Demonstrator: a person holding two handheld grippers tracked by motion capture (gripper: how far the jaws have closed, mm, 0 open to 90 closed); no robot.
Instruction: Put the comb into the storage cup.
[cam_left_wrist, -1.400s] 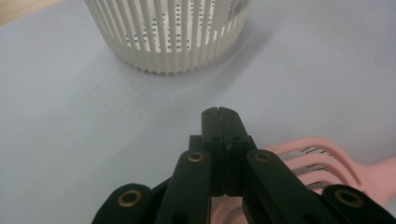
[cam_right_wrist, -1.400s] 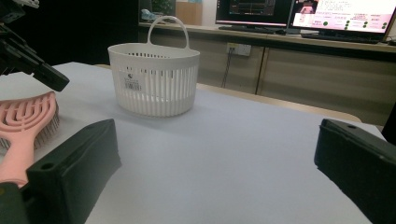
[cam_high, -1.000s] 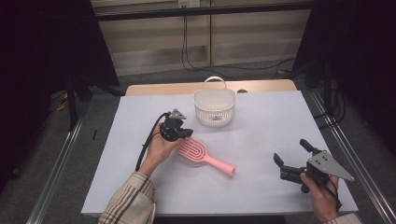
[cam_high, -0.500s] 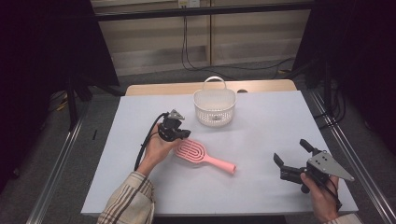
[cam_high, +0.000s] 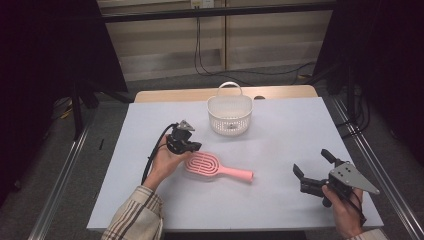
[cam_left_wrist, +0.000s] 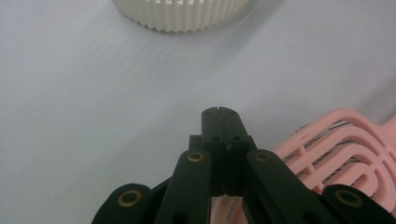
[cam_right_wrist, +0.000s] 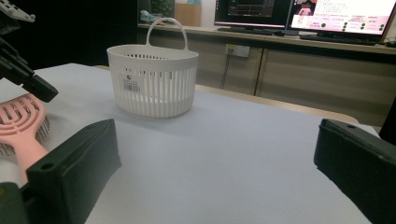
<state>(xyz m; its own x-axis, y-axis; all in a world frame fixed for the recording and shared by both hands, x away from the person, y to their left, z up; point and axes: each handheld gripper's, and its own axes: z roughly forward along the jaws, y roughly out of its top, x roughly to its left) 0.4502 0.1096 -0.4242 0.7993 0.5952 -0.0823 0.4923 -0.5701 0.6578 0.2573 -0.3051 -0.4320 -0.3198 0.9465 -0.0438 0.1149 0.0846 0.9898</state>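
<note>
A pink hairbrush (cam_high: 215, 169) lies flat on the white table (cam_high: 280, 135), head to the left and handle to the right. My left gripper (cam_high: 195, 146) hovers at the left end of the brush head, jaws shut with nothing between them. In the left gripper view the shut jaws (cam_left_wrist: 219, 113) point over bare table, with the brush head (cam_left_wrist: 341, 149) just to their right. My right gripper (cam_high: 310, 161) rests near the table's front right, jaws wide open and empty. In the right gripper view, the gripper (cam_right_wrist: 219, 154) faces the white basket (cam_right_wrist: 152, 86) and the brush (cam_right_wrist: 21, 123).
A white slatted basket (cam_high: 230, 116) with a handle stands at the back middle of the table; its lower wall (cam_left_wrist: 180, 14) shows ahead of the left jaws. Metal rails run along both sides of the table. Monitors glow on a far desk (cam_right_wrist: 299, 28).
</note>
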